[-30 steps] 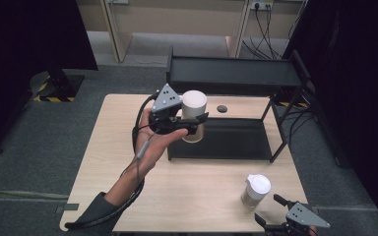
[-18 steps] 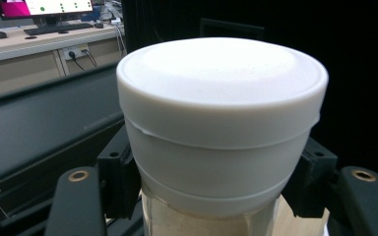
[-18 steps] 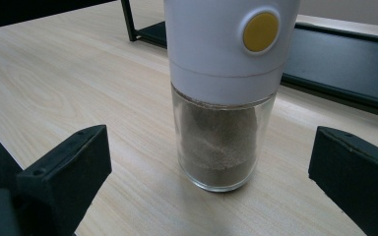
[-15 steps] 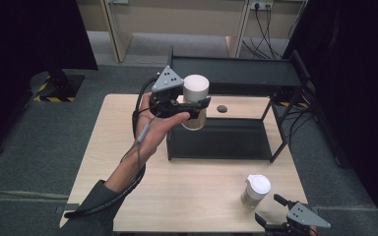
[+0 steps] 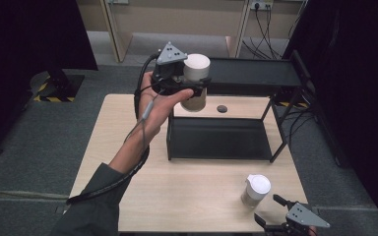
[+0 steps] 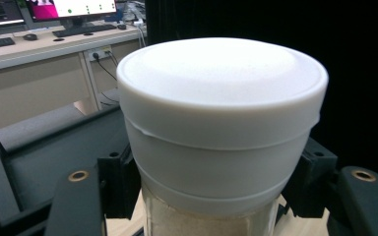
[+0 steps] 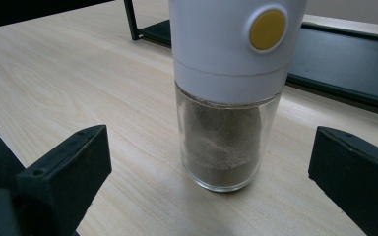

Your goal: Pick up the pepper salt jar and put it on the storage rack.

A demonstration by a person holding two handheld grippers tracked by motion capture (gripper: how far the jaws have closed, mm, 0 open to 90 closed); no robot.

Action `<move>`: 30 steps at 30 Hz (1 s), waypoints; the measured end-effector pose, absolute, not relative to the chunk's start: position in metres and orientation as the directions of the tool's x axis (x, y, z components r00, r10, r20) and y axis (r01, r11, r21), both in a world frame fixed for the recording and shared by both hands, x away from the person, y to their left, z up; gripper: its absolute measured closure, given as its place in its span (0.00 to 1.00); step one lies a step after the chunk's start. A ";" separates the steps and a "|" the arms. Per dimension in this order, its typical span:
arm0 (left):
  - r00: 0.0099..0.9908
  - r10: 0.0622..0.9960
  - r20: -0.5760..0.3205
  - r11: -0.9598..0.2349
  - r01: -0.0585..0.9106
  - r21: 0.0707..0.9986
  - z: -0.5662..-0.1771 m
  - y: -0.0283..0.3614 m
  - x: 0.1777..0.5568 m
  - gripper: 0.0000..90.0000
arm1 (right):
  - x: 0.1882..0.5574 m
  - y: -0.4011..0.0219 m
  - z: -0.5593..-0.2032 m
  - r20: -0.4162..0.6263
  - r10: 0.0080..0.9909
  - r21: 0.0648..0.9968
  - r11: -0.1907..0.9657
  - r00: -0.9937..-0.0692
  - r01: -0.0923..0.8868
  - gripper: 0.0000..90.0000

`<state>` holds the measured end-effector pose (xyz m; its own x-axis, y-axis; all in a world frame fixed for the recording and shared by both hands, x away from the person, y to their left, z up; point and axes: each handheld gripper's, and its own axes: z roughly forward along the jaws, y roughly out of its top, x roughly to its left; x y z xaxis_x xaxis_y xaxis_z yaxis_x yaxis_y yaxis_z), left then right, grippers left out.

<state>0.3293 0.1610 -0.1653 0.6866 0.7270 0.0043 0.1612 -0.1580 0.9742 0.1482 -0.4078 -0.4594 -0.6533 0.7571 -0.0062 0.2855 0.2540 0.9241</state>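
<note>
While the left hand holds a jar aloft above the far-left corner of a black shelf rack, the scene reads as follows.

Left gripper [image 5: 195,93]: raised in the air over the far side of the table, grey three-cornered plate on top, cable trailing down along the person's forearm; its jaws are pressed against both sides of the white-lidded jar.

White-lidded jar [image 5: 195,81]: upright, clamped just under its broad white lid [image 6: 221,93]; in the left gripper view the black pads [image 6: 119,184] bear on the lid's lower band, with clear glass and pale powder showing beneath. It hangs clear of the table, level with the left end of the rack's top shelf.

Left hand [image 5: 160,105]: wrapped under the gripper body, forearm and dark green sleeve reaching in from the near left.

Shelf rack [image 5: 256,73]: black, two-tiered, standing on the far right half of the table; its lower tray lies bare.

Right gripper [image 5: 280,216]: low at the near right edge of the table, jaws spread wide and gripping nothing; in the right gripper view the two black fingers [image 7: 64,167] stand well apart on either side of the shaker without touching it.

Spice shaker [image 5: 256,191]: upright on the near right of the table, just beyond the right gripper; white cap with a yellow round button [image 7: 268,23], clear glass base part-filled with grey-brown powder.

Table [image 5: 103,147]: light wood, with a small dark round disc [image 5: 221,108] on its far side, behind the rack's lower tray.
</note>
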 end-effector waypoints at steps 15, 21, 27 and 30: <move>0.629 0.777 0.006 -0.150 0.177 0.973 -0.148 0.139 0.353 0.39 | 0.148 -0.408 -0.460 -0.006 0.754 0.925 0.254 -0.657 0.284 0.03; 0.600 0.800 -0.002 -0.137 0.186 0.973 -0.145 0.132 0.362 0.39 | 0.148 -0.410 -0.459 -0.003 0.755 0.926 0.250 -0.655 0.283 0.03; 0.575 0.818 0.002 -0.129 0.181 0.975 -0.144 0.125 0.371 0.39 | 0.148 -0.410 -0.460 -0.003 0.755 0.928 0.246 -0.655 0.280 0.03; 0.556 0.831 0.014 -0.137 0.179 0.974 -0.142 0.120 0.374 0.39 | 0.147 -0.411 -0.460 -0.002 0.755 0.928 0.246 -0.656 0.280 0.03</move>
